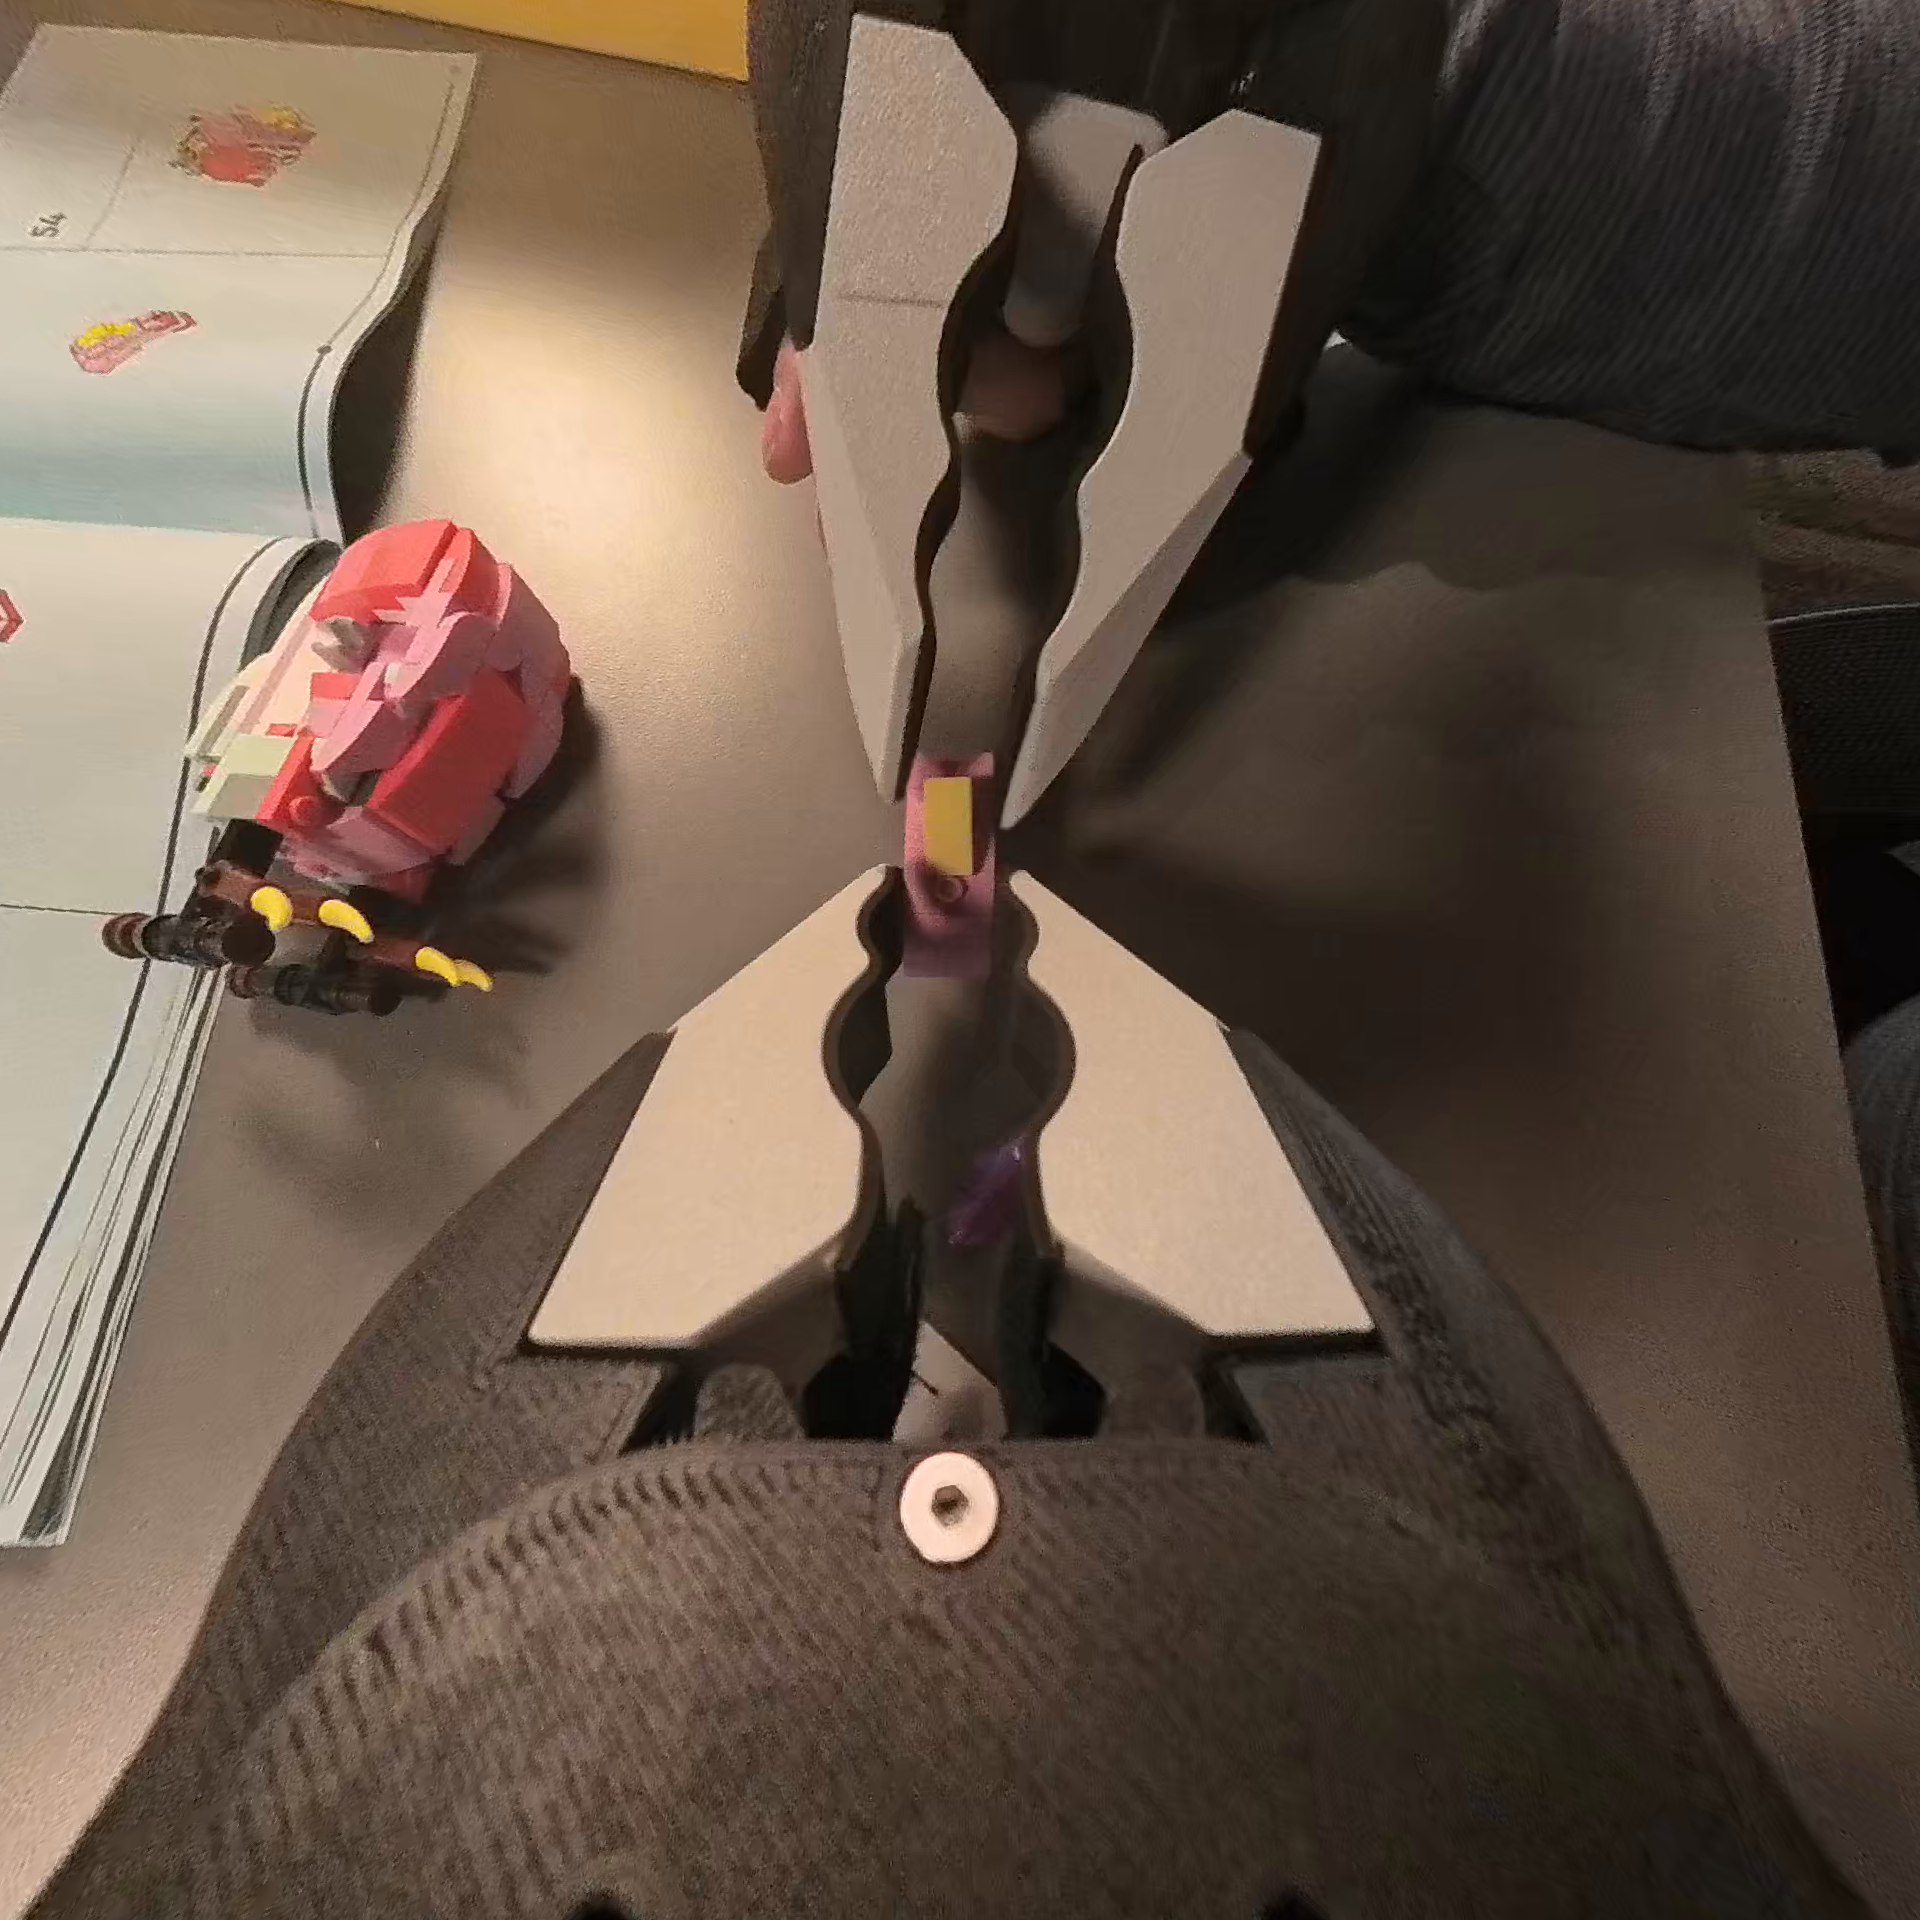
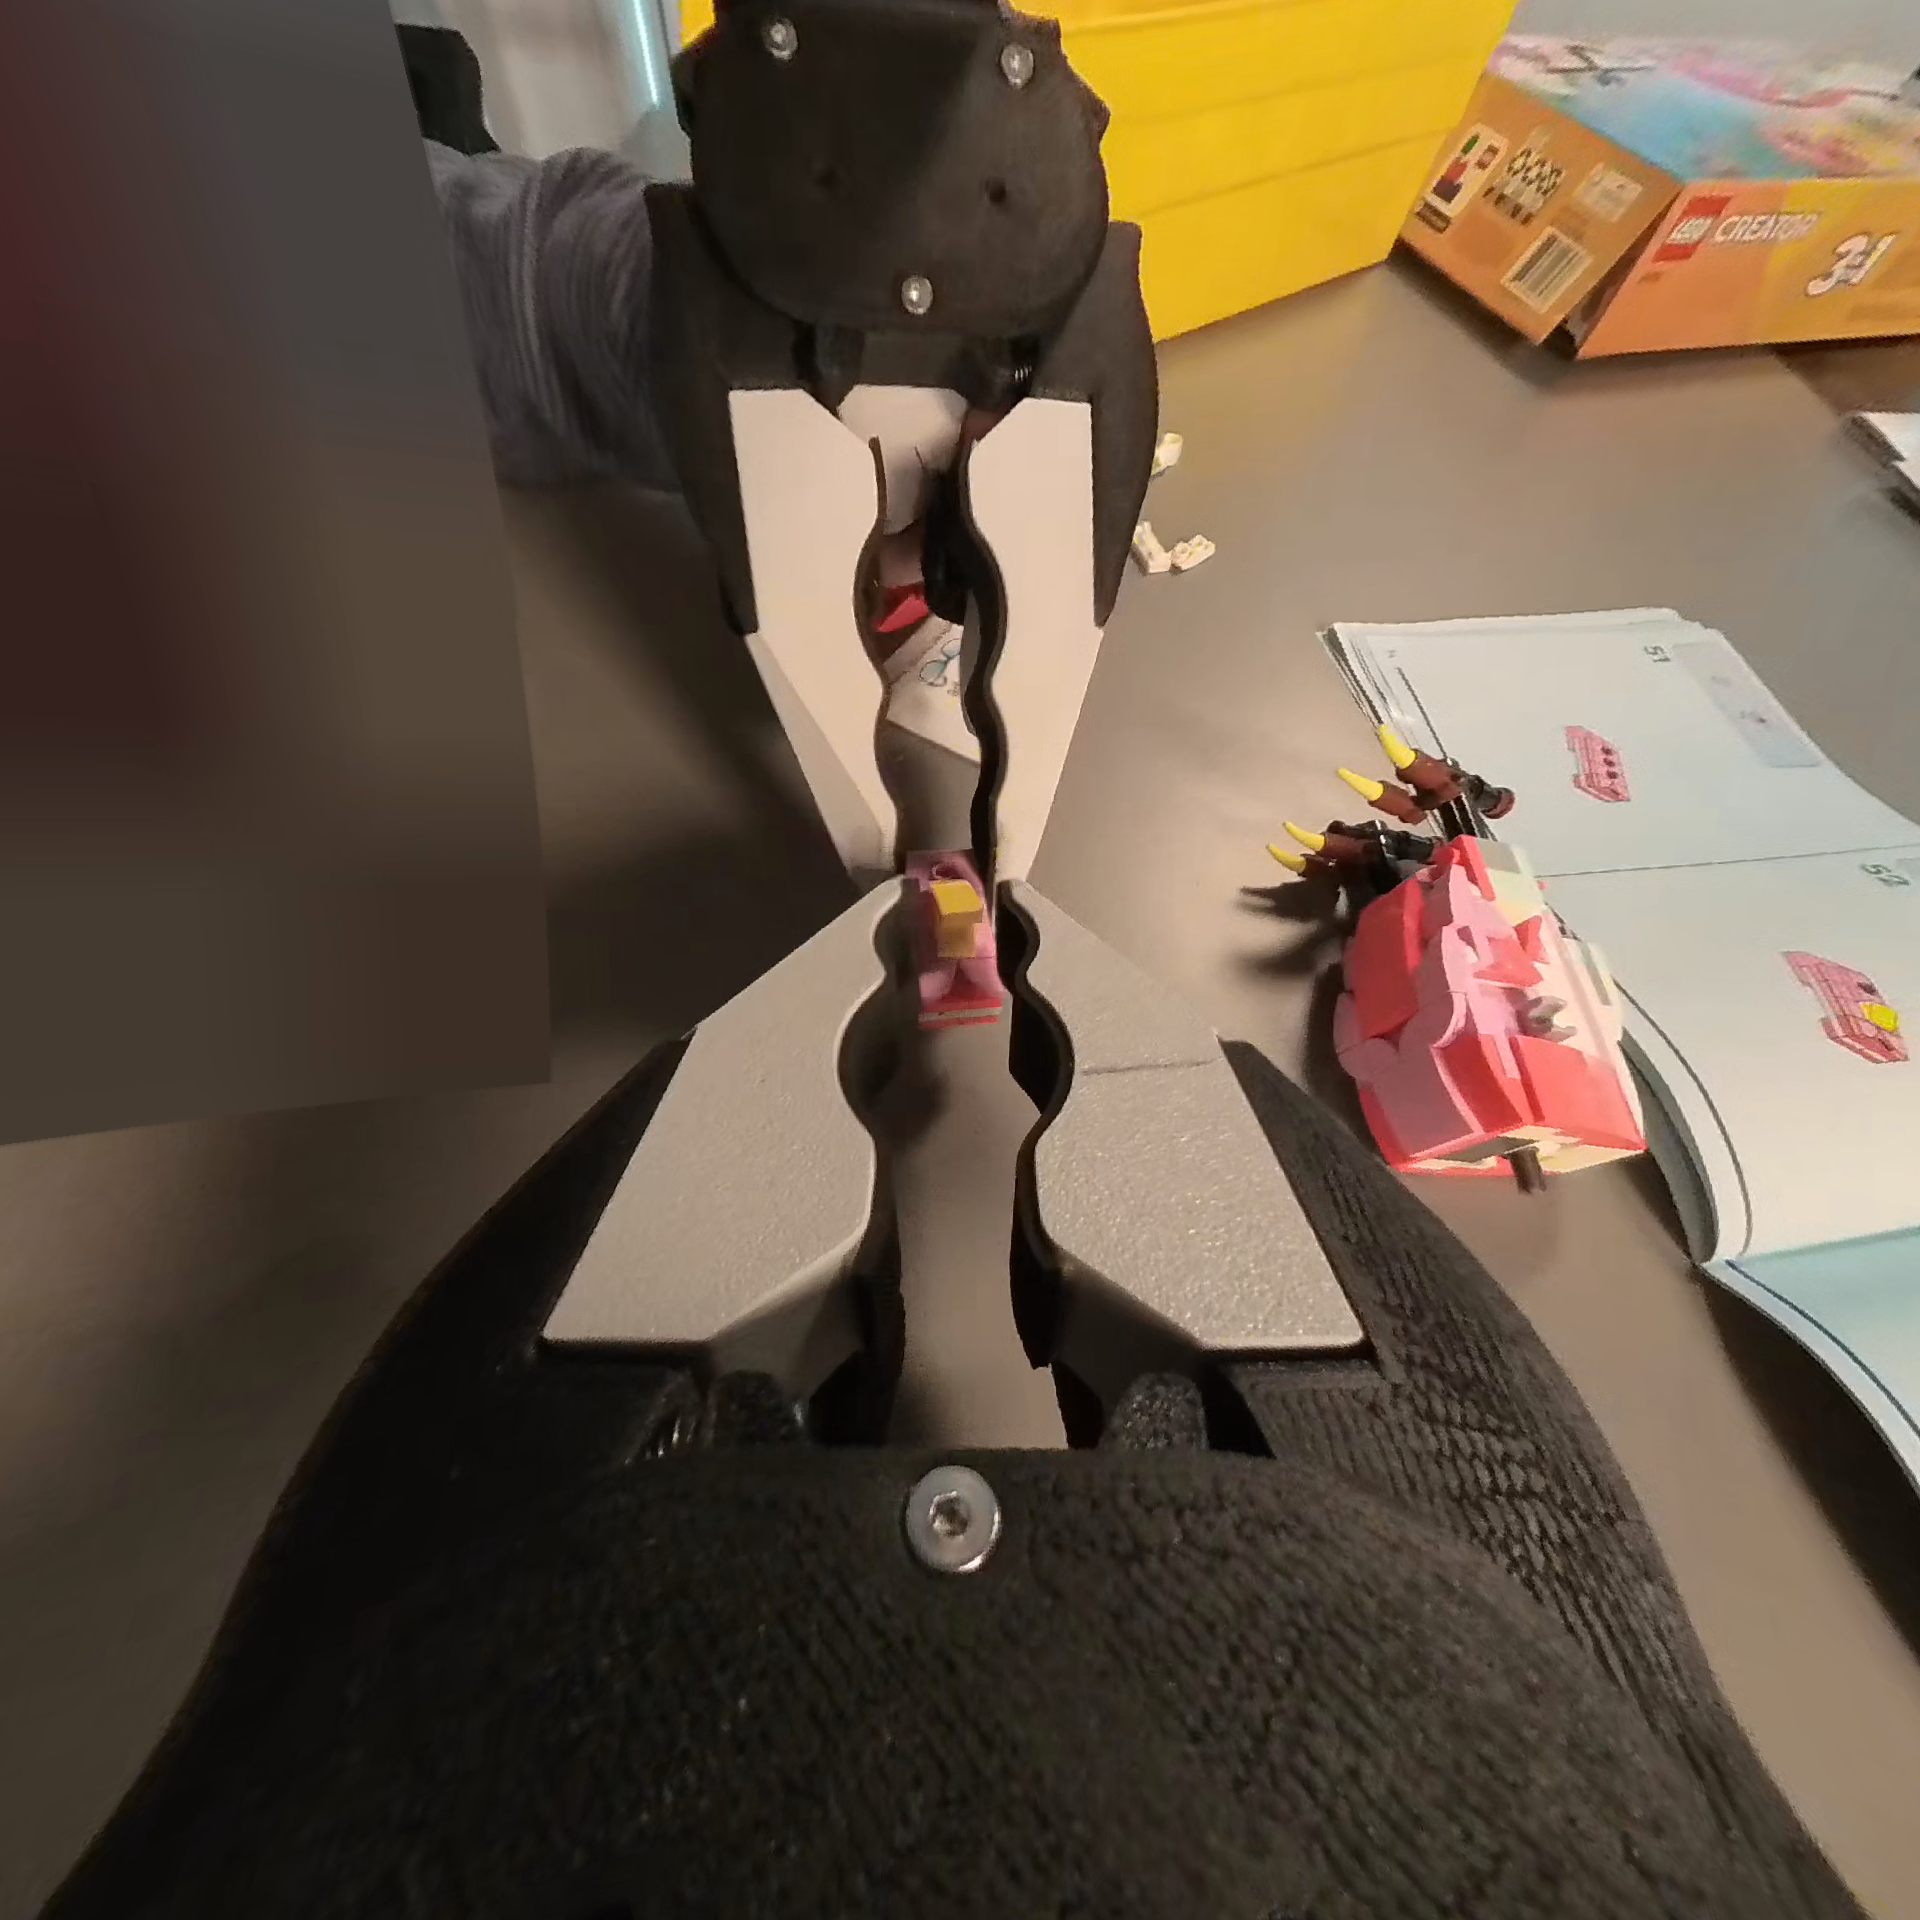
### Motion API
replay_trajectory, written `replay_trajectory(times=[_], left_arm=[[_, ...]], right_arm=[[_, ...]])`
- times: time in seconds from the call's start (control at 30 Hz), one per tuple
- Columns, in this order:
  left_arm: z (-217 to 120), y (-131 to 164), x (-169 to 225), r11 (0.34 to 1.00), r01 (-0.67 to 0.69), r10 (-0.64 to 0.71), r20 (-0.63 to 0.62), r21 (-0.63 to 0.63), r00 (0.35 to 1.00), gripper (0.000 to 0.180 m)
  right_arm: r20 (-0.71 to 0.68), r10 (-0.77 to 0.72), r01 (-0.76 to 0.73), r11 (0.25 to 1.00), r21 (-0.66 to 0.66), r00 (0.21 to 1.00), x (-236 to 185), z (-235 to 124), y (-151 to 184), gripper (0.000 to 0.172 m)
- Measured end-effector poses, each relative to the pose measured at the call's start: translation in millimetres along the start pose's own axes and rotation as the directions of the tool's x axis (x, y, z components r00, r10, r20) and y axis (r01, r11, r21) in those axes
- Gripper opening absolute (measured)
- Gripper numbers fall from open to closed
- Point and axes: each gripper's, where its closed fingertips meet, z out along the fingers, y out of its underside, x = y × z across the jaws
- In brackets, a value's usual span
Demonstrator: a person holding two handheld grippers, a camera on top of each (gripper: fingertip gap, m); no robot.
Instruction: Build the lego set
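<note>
**Two Grippers, One Small Brick Piece**

Left wrist view: left gripper (image 1: 948,878) clamped on a pink plate (image 1: 948,925) carrying one yellow tile (image 1: 949,821); right gripper (image 1: 948,800) meeting it from 12 o'clock. One red-and-pink brick model (image 1: 405,717) at 9 o'clock, beside one open instruction booklet (image 1: 156,416).

Right wrist view: right gripper (image 2: 940,883) closed on the same pink plate (image 2: 961,956); model (image 2: 1475,1018) at 3 o'clock. Likely risk: twisting pull, piece popping loose.

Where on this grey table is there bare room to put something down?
The grey table is bare between the two claws' meeting point and the red-and-pink brick model, and wide open on the claws' other side. It is crowded where the model lies against the open instruction booklet, and by the orange cardboard box.
</note>
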Motion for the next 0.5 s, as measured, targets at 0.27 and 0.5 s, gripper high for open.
replay_trajectory(times=[0.27,0.5], left_arm=[[1.3,-0.2,3.5,1.0,-0.015,0.015,-0.009,-0.005,1.0,0.016],[0.9,-0.5,2.8,1.0,-0.013,0.013,-0.005,-0.003,1.0,0.016]], right_arm=[[0.016,0.009,-0.009,1.0,-0.017,1.0,-1.9,0.2,2.8,0.008],[0.011,0.007,-0.007,1.0,-0.002,1.0,-1.4,0.0,-0.2,0.006]])
